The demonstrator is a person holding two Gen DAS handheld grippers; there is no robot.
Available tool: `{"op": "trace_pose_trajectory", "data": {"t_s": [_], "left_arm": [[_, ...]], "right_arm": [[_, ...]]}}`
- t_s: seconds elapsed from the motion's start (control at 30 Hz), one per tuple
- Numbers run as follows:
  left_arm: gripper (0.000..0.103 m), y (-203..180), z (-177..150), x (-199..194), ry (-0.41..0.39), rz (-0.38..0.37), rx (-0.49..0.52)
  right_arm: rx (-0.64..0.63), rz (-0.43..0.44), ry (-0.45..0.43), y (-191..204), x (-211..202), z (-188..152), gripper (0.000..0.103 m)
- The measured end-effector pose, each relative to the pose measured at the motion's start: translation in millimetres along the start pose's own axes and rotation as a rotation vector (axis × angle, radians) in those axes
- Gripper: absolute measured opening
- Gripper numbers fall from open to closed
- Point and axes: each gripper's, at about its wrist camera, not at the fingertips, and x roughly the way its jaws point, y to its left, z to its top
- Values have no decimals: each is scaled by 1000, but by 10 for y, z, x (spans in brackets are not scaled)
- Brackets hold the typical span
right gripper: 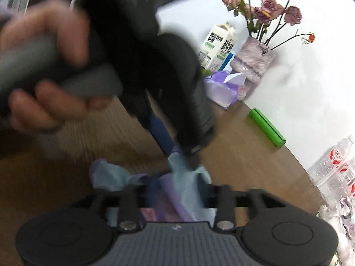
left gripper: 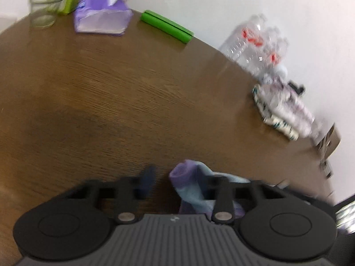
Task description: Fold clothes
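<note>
Purple-blue cloth (right gripper: 184,184) lies bunched between both claws; the left claw (right gripper: 188,153) seems clamped on it, the right claw's (right gripper: 175,190) state cannot be told.

Both wrist views look low across one table (left gripper: 111,88).

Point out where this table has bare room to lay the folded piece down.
The widest bare patch of table lies between the left gripper and the far-edge row: glass jar, purple tissue pack, green box. The wall side is crowded with plastic bottles and a patterned bundle. The blue-purple cloth fills the near edge.
</note>
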Motion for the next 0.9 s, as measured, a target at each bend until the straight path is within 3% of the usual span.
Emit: {"op": "trace_pose_trajectory", "data": {"t_s": [0.07,0.2,0.23,0.3,0.33,0.47,0.5,0.53,0.7,0.73,0.8,0.9], "left_arm": [[6,-52,-35,15,-26,17,52],[6,-53,-119,14,-64,45,101],[9,-34,-132,17,-63,46,97],[29,15,-148,-25,-80,42,73],[46,49,-143,-82,-100,41,59],[40,135,-140,-409,-219,2,27],[40,120,-158,-487,-246,-18,43],[40,91,-179,-533,-256,-29,58],[39,3,-315,-607,-239,-15,123],[40,-7,-354,-598,-235,-33,136],[43,-46,-415,-545,-222,-44,167],[41,-185,-539,-403,-211,32,275]], "right_arm": [[63,40,-12,-114,-129,-12,53],[185,120,-36,-334,-368,-42,39],[205,141,-41,-370,-384,-66,35],[233,188,-59,-421,-413,-109,36],[224,219,-79,-398,-418,-119,39],[236,301,-29,-209,-236,-121,37],[233,312,-19,-166,-173,-109,28],[237,313,-13,-133,-129,-102,0],[337,254,-12,-160,-108,-113,1],[353,250,-3,-176,-86,-133,7],[357,237,10,-171,-51,-155,9],[363,180,-13,-288,-335,-289,25]]}}
